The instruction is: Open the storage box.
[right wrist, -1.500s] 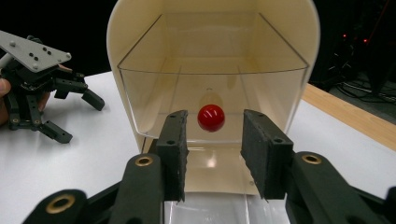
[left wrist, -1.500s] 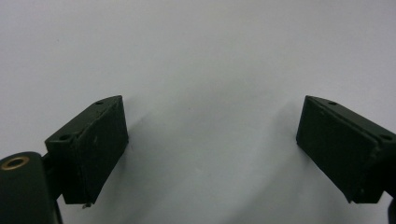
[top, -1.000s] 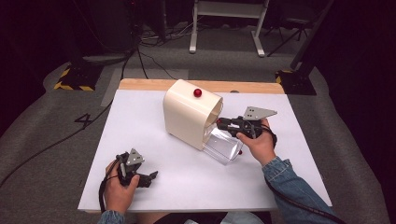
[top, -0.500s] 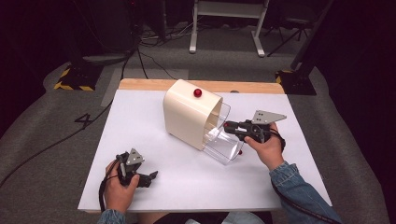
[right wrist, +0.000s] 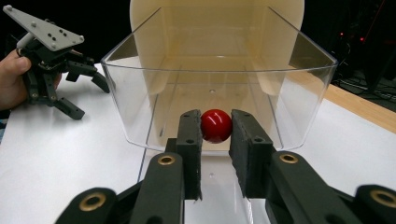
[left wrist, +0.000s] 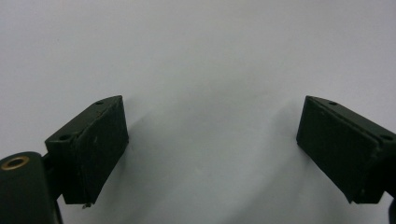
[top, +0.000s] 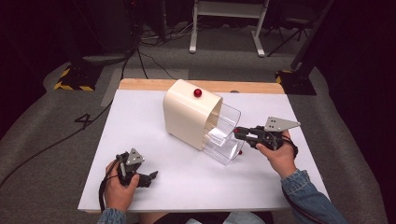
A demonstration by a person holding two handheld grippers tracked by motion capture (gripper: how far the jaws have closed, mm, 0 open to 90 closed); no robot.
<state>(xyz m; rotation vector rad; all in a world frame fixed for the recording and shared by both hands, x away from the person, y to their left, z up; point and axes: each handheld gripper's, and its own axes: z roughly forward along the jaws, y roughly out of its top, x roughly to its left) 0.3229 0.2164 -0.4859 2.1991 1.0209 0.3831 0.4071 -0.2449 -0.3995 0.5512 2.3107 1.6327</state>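
Note:
A cream housing (top: 187,116) with a red ball (top: 198,93) on its top stands mid-table. A clear drawer (top: 224,135) sticks out of its open right end. The drawer's front wall carries a red knob (right wrist: 216,125), and my right gripper (top: 238,133) (right wrist: 215,127) is shut on that knob, its pads pressing both sides. Through the clear drawer (right wrist: 140,93) I see no contents. My left gripper (top: 152,176) (left wrist: 212,140) lies on the white tabletop at the front left, open with nothing between its fingers. It also appears in the right gripper view as the left gripper (right wrist: 91,100).
The white table board (top: 140,140) has a wooden strip (top: 252,87) along its far edge. Beyond it on the dark floor are cables (top: 140,56), a white stand (top: 224,28) and a yellow-black striped base (top: 74,84).
My right hand has moved to the right with the red knob gripped, and the clear drawer has slid further out of the cream housing. The left hand has stayed put.

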